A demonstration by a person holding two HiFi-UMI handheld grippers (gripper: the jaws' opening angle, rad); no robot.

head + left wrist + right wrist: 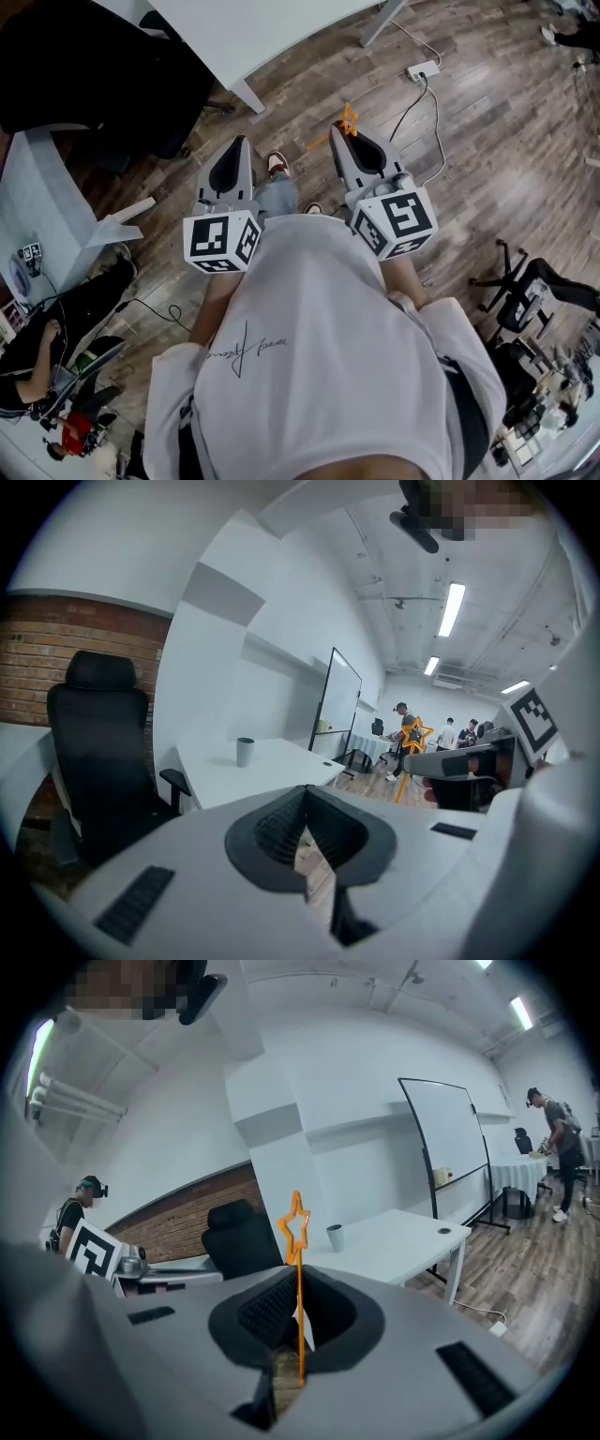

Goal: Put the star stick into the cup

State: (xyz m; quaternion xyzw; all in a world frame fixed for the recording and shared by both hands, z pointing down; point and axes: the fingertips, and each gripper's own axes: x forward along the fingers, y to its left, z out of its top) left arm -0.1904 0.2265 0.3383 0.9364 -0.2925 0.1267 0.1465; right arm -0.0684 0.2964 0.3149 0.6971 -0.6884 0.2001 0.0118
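Observation:
My right gripper is shut on the thin orange star stick, which stands up from between the jaws with the star on top. In the head view the star stick pokes out past the right gripper over the wooden floor. A small grey cup stands upright on a white table, some way off. The left gripper view also shows the cup on that table, and the star stick to the right. My left gripper is shut with nothing in it, beside the right one.
A black office chair stands left of the white table. A whiteboard on a stand is behind it. Several people stand at the room's far end. A power strip with cable lies on the floor ahead.

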